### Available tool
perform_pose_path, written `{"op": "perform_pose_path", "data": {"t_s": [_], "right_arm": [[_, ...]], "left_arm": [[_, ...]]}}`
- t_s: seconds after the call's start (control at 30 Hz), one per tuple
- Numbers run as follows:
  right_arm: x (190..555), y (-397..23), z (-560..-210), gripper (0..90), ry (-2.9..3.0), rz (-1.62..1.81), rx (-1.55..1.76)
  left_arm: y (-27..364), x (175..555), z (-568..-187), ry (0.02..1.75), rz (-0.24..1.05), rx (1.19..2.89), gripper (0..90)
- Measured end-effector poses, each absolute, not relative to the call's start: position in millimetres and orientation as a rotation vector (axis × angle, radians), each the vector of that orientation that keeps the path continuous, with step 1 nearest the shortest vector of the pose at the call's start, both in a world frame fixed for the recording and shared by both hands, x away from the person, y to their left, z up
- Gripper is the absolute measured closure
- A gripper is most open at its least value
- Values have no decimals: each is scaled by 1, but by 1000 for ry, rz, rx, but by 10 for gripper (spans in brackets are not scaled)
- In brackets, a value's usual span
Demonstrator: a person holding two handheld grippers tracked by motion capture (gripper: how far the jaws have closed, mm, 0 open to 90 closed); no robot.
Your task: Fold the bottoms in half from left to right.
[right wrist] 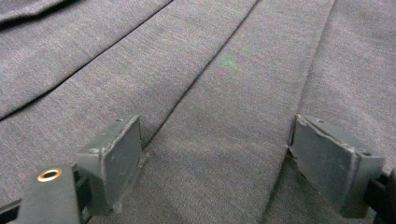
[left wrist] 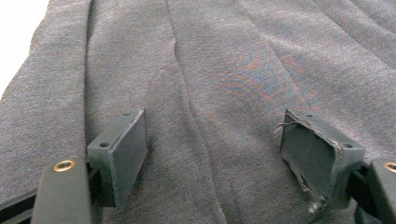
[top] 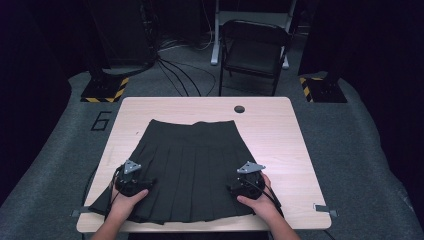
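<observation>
On the counter: a dark pleated skirt lies flat on the light wooden counter, its waistband toward the far edge and its wide hem toward the person.
Skirt, position: it covers the middle and the near left part of the counter; the near left corner of the hem reaches the counter's edge.
Skirt, surface: long pleats run from the waistband down to the hem; in the left gripper view the cloth has some soft wrinkles between the pleats.
Left claw: the left claw rests over the skirt's near left part, close to the hem, held by the left hand.
Left claw, state: in the left gripper view its two jaws stand wide apart just over the cloth, with nothing between them.
Right claw: the right claw is over the skirt's near right part, close to its right edge, held by the right hand.
Right claw, state: in the right gripper view the jaws are also spread wide, low over the skirt, and one pleat fold runs between them; they pinch nothing.
Round hole: a small dark hole is in the counter beyond the skirt's waistband, to its right.
Chair: a dark folding chair stands on the floor beyond the skirt, past the counter's far edge.
</observation>
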State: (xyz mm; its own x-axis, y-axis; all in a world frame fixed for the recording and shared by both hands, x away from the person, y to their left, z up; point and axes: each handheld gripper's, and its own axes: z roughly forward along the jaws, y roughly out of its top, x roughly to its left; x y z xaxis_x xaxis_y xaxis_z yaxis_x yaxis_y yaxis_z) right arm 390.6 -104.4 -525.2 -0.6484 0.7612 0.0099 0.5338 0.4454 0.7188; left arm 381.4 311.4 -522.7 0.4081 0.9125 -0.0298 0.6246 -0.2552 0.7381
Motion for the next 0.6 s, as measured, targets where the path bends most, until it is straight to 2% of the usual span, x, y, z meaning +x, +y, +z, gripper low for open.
{"op": "perform_pose_path", "data": {"t_s": [0.37,0.6], "right_arm": [[390,-104,-525,162,2379,1019,1117],[390,-103,-525,163,2375,1021,1125]], "left_arm": [[317,383,-516,1330,482,1939,317],[319,382,-507,1302,493,1937,357]]}}
